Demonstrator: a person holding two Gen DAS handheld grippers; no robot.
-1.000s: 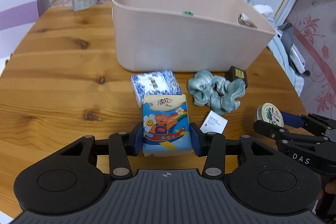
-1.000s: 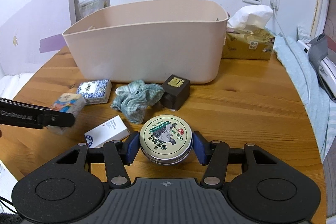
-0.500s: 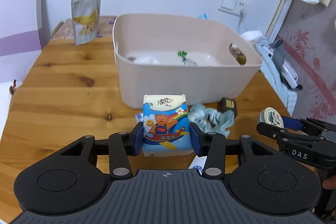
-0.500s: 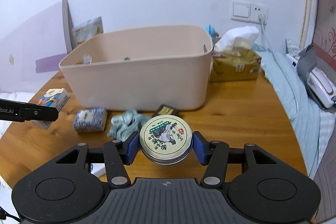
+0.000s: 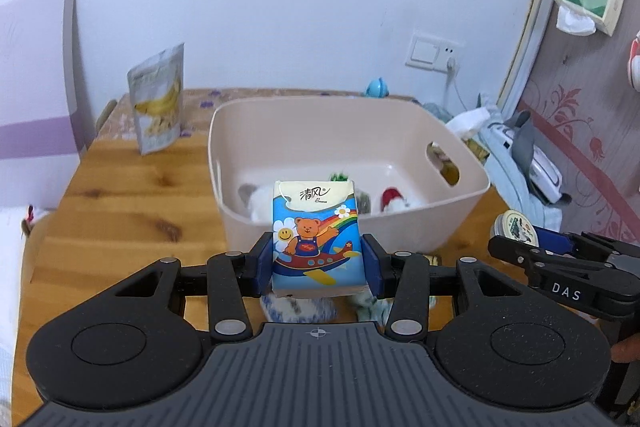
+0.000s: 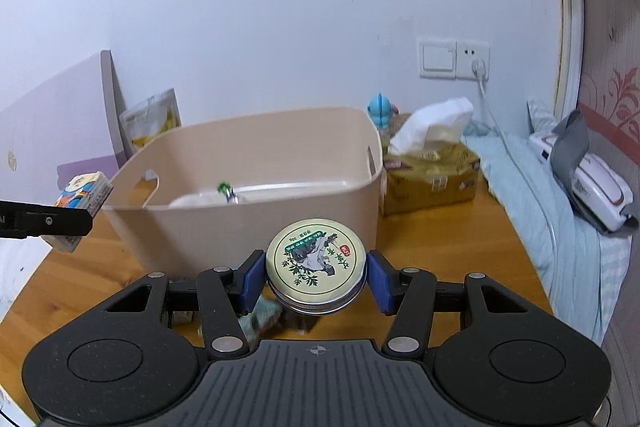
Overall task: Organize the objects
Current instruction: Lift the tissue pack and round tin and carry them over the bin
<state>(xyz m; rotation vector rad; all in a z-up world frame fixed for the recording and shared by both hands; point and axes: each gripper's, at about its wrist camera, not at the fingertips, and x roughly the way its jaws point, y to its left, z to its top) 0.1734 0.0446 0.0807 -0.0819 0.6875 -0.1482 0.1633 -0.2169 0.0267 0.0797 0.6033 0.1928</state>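
My left gripper is shut on a tissue pack with a cartoon bear, held in the air in front of the beige plastic bin. My right gripper is shut on a round tin with a green-printed lid, held above the table before the bin. The tin and the right gripper show at the right of the left wrist view. The tissue pack shows at the left of the right wrist view. The bin holds several small items.
A banana snack bag stands at the table's back left. A tissue box sits right of the bin. A blue-white pack and a green scrunchie lie on the wooden table below the grippers.
Both grippers have lifted their objects off the table and risen, so the inside of the bin now shows. The items left on the table have dropped below the fingers.
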